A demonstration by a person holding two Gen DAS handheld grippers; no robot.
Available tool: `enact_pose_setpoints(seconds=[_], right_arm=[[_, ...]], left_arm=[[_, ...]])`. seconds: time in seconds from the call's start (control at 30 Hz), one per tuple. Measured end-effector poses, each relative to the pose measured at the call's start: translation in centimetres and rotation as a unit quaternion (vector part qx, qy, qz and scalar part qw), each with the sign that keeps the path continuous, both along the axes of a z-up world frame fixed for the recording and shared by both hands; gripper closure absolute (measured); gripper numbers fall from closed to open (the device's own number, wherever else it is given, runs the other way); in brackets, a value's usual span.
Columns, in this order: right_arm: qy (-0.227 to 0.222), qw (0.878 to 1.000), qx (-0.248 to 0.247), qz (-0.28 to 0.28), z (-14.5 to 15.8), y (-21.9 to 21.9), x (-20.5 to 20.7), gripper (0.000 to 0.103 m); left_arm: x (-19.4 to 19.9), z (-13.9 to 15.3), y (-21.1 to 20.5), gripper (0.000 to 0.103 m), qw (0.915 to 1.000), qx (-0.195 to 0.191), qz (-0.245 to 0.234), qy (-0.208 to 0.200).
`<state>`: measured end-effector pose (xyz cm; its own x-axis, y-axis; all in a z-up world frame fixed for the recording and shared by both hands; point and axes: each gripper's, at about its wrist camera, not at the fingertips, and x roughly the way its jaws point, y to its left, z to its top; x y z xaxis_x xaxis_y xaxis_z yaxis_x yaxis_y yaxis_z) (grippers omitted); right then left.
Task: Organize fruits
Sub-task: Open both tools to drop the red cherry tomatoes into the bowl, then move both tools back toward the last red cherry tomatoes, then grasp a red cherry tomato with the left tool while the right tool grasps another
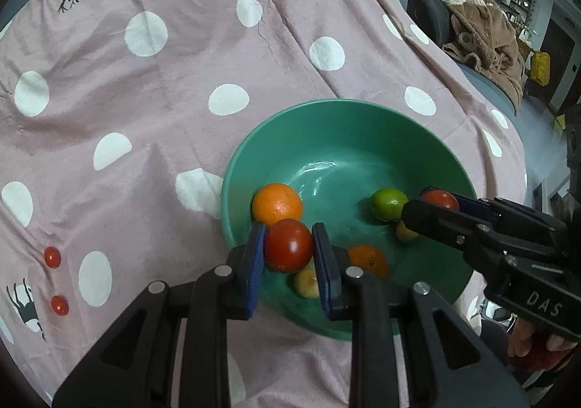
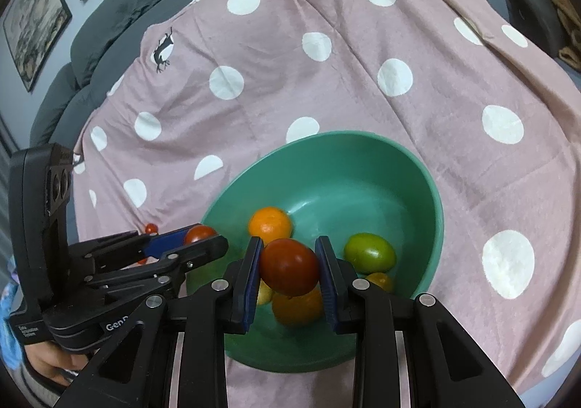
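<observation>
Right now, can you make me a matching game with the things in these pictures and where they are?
Things:
1. green fruit
2. left tool
3. two small red balls
4. bowl

Places or states:
A. lying on the spotted cloth, outside the bowl
B. sitting on the cloth, holding fruit
C. shut on a red tomato
D. resting loose inside the bowl

Pairs: 1-D, 2-C, 3-A, 4-B
</observation>
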<state>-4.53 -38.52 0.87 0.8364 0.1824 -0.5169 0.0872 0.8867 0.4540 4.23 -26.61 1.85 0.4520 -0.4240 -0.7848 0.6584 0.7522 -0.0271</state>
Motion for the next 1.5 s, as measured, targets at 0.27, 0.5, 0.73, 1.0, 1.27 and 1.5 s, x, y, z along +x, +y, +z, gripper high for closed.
enact_pose_setpoints(seconds=[0.27,0.5,0.73,1.0,1.27,1.5], right_arm=[[0.014,0.999,-0.032,-0.009,-0.2,0.0,0.8,0.072],[0.030,0.999,-0.037,-0.012,-0.3,0.1,1.1,0.072],[0.030,0.998,-0.041,-0.023,0.5,0.2,0.8,0.064],[-0.004,0.999,-0.037,0.017,2.5,2.8,0.8,0.063],[0.003,0.993,-0.044,0.112,2.5,9.4,3.4,0.063],[0.011,0.980,-0.068,0.185,2.4,15.4,6.5,0.063]], left_arm=[[0.8,-1.2,-0.8,0.077,0.9999,0.010,-0.001,0.012],[0.8,-1.4,-1.0,0.074,0.9998,0.010,-0.005,0.017],[0.1,-0.3,-0.1,0.053,0.9999,-0.010,-0.001,0.005],[0.2,0.7,6.6,0.052,0.9959,-0.053,0.073,0.003],[3.2,-1.8,18.4,0.052,0.9770,-0.038,0.209,0.018],[6.6,-3.9,24.2,0.054,0.9633,-0.043,0.260,0.052]])
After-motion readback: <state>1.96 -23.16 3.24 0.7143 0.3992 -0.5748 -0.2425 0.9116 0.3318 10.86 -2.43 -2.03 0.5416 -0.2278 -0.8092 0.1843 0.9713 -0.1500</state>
